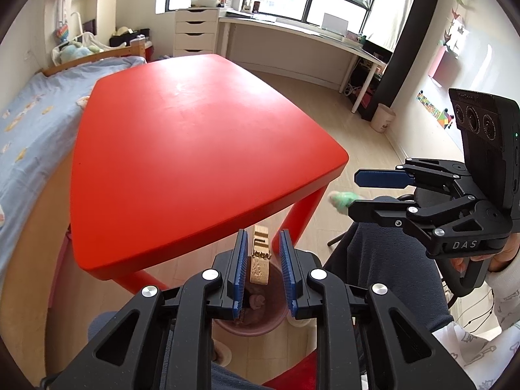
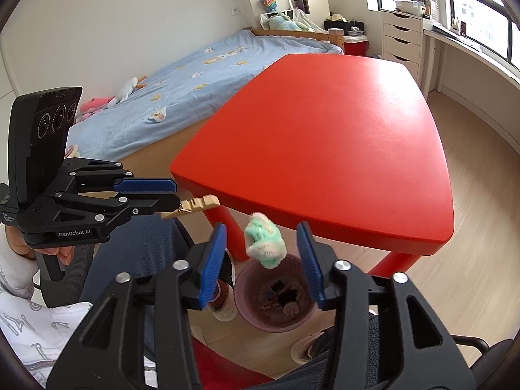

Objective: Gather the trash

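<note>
Both sets of jaws are seen parted above a pink bin [image 2: 276, 299] on the floor: the right gripper [image 2: 261, 253] is spread wide, with a crumpled green-and-white wad [image 2: 265, 243] loose in the gap, touched by neither pad; the left gripper [image 1: 261, 273] is opened more narrowly around a gold-coloured wrapper piece [image 1: 259, 260], which is seen between the blue pads [image 1: 239, 269] with small gaps on both sides, so no grip is shown. Ordered by size, a bed with a blue cover [image 2: 182, 87] is found along the wall, then the red tabletop [image 1: 201, 149] just beyond the grippers, its surface bare. The bin is placed beside a red table leg [image 2: 224, 224], with dark scraps seen lying inside it. Each gripper is held by a hand [image 2: 19, 243] in a patterned white sleeve [image 2: 39, 321].
</note>
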Demonstrator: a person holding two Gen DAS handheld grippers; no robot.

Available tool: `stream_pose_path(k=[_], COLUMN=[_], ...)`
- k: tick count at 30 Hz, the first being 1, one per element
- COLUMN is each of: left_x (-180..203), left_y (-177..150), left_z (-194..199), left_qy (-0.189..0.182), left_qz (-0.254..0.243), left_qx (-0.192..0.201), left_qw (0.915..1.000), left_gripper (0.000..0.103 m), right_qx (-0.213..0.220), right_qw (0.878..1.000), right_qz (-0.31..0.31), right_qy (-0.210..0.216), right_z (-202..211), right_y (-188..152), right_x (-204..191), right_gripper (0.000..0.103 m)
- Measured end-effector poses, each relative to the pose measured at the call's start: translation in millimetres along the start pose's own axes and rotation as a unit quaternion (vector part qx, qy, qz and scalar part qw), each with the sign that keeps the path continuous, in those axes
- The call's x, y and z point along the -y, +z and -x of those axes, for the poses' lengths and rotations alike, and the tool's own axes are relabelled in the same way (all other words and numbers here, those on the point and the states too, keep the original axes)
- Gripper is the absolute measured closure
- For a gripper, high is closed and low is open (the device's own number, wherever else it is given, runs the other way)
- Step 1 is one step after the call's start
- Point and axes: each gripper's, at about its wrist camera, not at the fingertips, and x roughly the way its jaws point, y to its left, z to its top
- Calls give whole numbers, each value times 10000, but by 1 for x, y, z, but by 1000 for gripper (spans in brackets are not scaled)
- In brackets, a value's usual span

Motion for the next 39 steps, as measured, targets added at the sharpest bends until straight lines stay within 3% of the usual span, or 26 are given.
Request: stream_pose_path(k=[1, 3, 4, 10, 28, 39], left_x=[-2, -5, -6, -13, -14, -28], left_y=[-1, -2, -2, -2, 2, 26], left_z=[0, 1, 3, 4, 12, 15], left_qy=[70, 134, 203, 347, 490, 731], left_qz=[22, 102, 144, 268, 380, 382], left_qx=[15, 109, 189, 167, 294, 405], left_qw=[10000, 9998, 9995, 9989, 9976, 9958], left_gripper=[49, 11, 8, 8, 8, 8], right_qx=[57, 60, 39, -15, -69, 187], right_qw=[10000, 9999, 9999, 9996, 9985, 9969], right_qz=[-32, -76, -91, -145, -379, -312], right_qy=[-42, -90, -129, -238, -395, -696], right_z=[1, 1, 1, -1, -2, 4], right_y=[0, 0, 0, 0, 5, 38], right_x=[0, 3, 3, 6, 7, 15], right_gripper=[23, 14, 12, 5, 3, 3])
